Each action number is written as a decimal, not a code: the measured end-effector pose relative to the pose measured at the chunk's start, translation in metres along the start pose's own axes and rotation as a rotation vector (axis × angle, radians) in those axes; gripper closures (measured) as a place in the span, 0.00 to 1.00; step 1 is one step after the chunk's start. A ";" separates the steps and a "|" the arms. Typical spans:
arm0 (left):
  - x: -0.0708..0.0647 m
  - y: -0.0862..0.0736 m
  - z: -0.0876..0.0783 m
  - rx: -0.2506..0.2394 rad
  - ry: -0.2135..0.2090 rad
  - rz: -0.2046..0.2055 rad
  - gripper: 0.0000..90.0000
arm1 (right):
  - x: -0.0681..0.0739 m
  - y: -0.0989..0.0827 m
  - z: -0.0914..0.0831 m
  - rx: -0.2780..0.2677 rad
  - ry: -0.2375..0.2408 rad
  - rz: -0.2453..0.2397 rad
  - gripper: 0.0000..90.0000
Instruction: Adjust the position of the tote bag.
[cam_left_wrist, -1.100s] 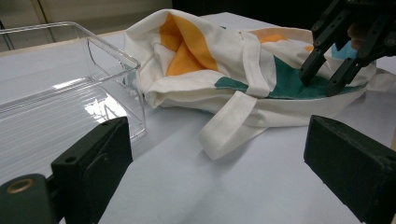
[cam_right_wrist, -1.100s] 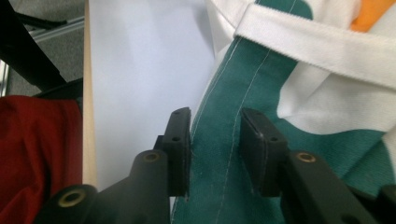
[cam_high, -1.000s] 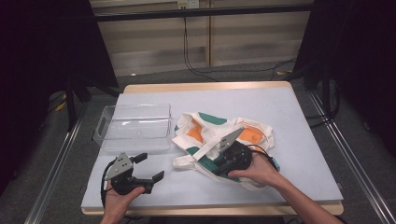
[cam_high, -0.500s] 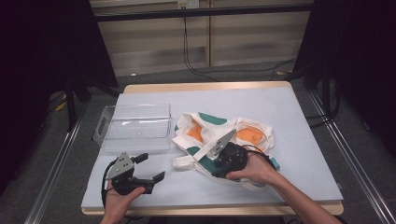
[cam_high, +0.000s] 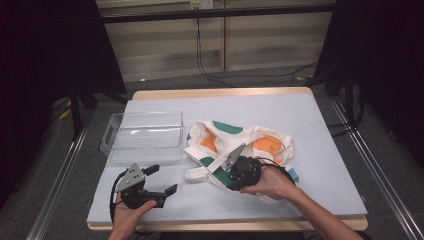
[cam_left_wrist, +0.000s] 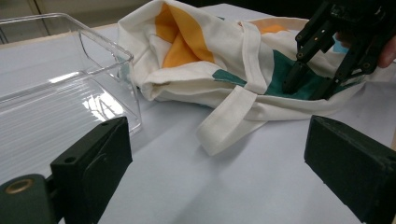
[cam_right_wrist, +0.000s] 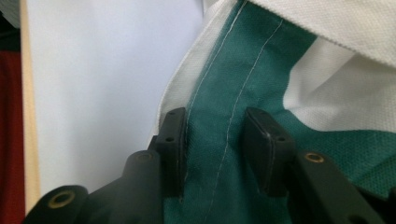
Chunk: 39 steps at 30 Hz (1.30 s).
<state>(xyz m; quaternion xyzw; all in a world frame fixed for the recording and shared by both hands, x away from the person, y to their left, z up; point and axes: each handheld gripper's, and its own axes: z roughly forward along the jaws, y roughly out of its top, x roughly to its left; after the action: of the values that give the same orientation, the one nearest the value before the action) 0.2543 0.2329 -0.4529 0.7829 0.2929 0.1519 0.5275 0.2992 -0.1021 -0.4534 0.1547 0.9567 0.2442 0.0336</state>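
Two hands: both enter from the counter's near edge.
Right tongs (cam_high: 226, 172): tilted down onto the tote bag (cam_high: 240, 150), palm over the body; jaws have just been closing, green fabric fold between them, pads at its seams.
Left tongs (cam_high: 162, 181): left of bag, held level, jaws wide, nothing between.
Bag: crumpled, right of clear bin (cam_high: 142, 136), long axis across the counter (cam_high: 310, 125), strap (cam_left_wrist: 229, 116) trailing toward near edge.
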 end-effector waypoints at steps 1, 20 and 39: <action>-0.001 0.000 0.001 0.009 -0.001 0.007 0.08 | -0.001 0.000 0.000 0.004 0.000 0.008 0.73; 0.000 0.000 0.002 0.011 -0.016 -0.003 0.08 | -0.021 -0.006 -0.003 -0.052 0.089 0.091 0.90; 0.000 0.000 0.002 0.010 -0.025 0.004 0.07 | -0.032 -0.013 -0.032 -0.239 0.163 0.101 0.90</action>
<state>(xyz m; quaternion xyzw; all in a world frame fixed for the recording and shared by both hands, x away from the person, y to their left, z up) 0.2555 0.2309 -0.4534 0.7880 0.2855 0.1415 0.5268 0.3211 -0.1374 -0.4320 0.1775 0.9114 0.3694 -0.0382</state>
